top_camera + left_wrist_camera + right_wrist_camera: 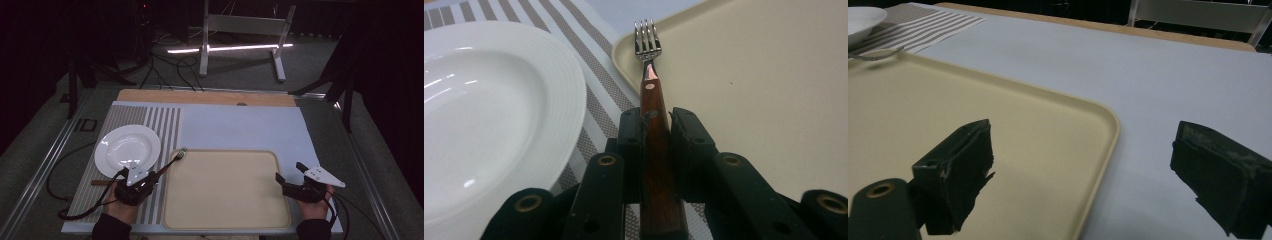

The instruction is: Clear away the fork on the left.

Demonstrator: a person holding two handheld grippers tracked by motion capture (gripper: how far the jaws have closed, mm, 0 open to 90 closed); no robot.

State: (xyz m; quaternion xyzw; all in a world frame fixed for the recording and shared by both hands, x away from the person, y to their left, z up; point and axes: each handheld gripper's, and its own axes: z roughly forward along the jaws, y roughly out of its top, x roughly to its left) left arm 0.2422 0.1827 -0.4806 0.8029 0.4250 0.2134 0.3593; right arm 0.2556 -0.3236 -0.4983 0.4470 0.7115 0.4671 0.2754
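Observation:
A fork (172,160) with a brown wooden handle sticks out of my left gripper (154,175), which is shut on the handle. In the left gripper view both pads press the handle of the fork (648,60) inside the gripper (656,122). The steel tines reach the far left corner of the beige tray (749,75). A white plate (127,149) lies just left of the fork on a striped mat (165,125). My right gripper (291,172) stands open at the right edge of the tray (225,200), nothing between its jaws (1088,170).
A pale sheet (240,127) covers the table beyond the tray, with a wooden strip (205,96) at the far edge. A brown stick-like thing (99,182) lies on the striped mat by my left hand. Cables trail from both grippers. Behind the table stands a metal frame (240,30).

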